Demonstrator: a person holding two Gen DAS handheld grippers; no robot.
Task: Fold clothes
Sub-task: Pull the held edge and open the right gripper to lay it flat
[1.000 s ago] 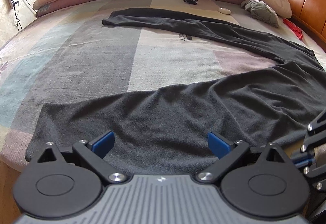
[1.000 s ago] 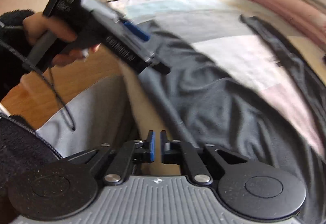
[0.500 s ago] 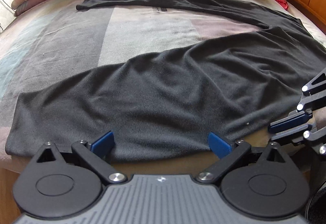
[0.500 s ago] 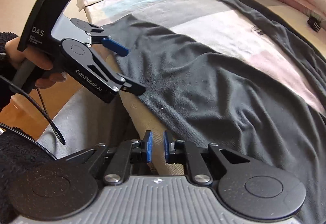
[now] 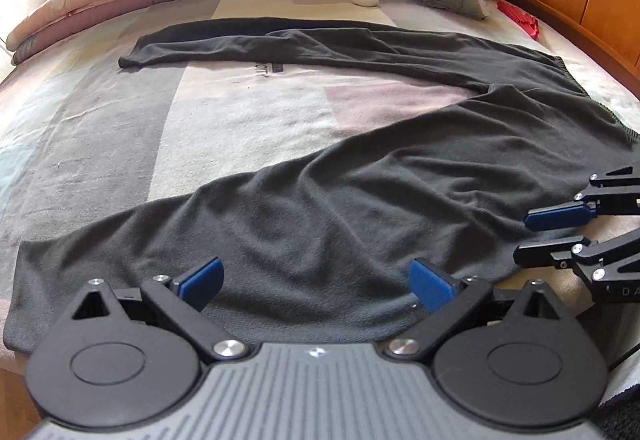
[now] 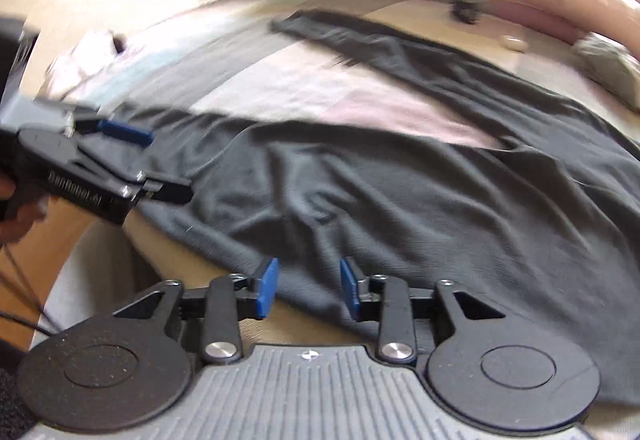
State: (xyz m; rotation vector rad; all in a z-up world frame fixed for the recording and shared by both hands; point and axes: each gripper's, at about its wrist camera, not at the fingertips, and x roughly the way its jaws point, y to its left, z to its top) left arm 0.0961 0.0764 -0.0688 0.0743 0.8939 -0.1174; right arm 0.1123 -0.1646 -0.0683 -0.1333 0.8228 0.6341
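Both grippers have swung nearer the dark trousers (image 5: 360,208) on the bed (image 5: 240,112). Left gripper (image 5: 316,282) gapes wide, empty; right gripper (image 6: 307,286) is opening, empty. The near leg's hem edge lies just ahead of both, running crosswise.

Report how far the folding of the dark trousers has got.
Done: the dark trousers lie spread on the bed, legs apart, no fold yet. In hand: the left gripper is open over the near leg's edge; the right gripper is opening there, gripping nothing. Left: every fold.

The right gripper (image 6: 307,288), nearly closed a second earlier, was opening its blue-padded jaws and had swung over the dark grey knit trousers (image 6: 400,192), nothing between them
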